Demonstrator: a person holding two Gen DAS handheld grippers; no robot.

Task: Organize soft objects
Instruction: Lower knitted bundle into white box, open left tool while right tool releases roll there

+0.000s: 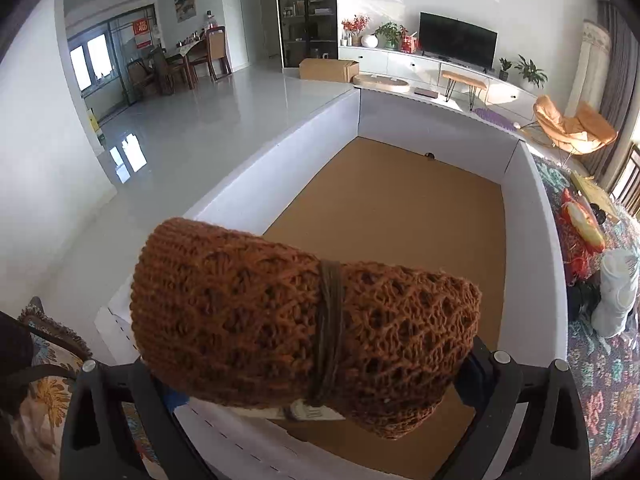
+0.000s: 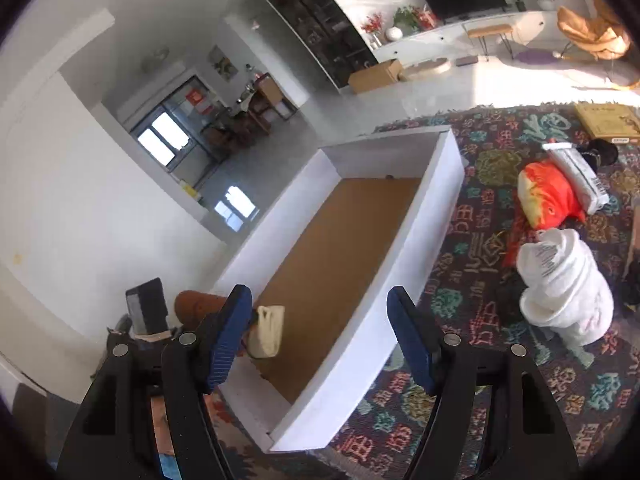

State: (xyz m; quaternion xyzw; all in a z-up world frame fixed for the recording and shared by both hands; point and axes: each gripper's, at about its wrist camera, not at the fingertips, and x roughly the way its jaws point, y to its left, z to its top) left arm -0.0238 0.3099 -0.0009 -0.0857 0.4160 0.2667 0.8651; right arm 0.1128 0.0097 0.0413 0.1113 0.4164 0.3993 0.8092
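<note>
Left gripper (image 1: 316, 392): jaws clamped on the rust-brown rolled knit bundle, bound with a dark band (image 1: 304, 320). It hangs over the near end of the white-walled shallow box with a bare brown cardboard floor (image 1: 256, 184), not yet touching that floor. A pale tag dangles beneath it.

Right gripper (image 2: 320, 336): jaws spread wide, holding nothing, hovering above the box's near right wall.

Waiting on the dark patterned floral rug (image 2: 472, 296), right of the box and well apart from it: a white rolled towel-like bundle (image 2: 568, 292), a red-and-yellow plush cushion (image 2: 548, 196), a white packaged item (image 2: 580, 176), and something black I can't identify.

Risks, as I judge them:
- My grip sits at the bundle's rear underside; most of its bulk overhangs forward. It could sag or roll out early and land on the near wall, not inside.
- Only the band holds the roll. If it snags on a finger at release, the knit may unroll and sprawl.
- The walls look light; a descending gripper could nudge or tip the box.
- Dropping it mid-floor wastes room for the rest; a corner seems wiser.
</note>
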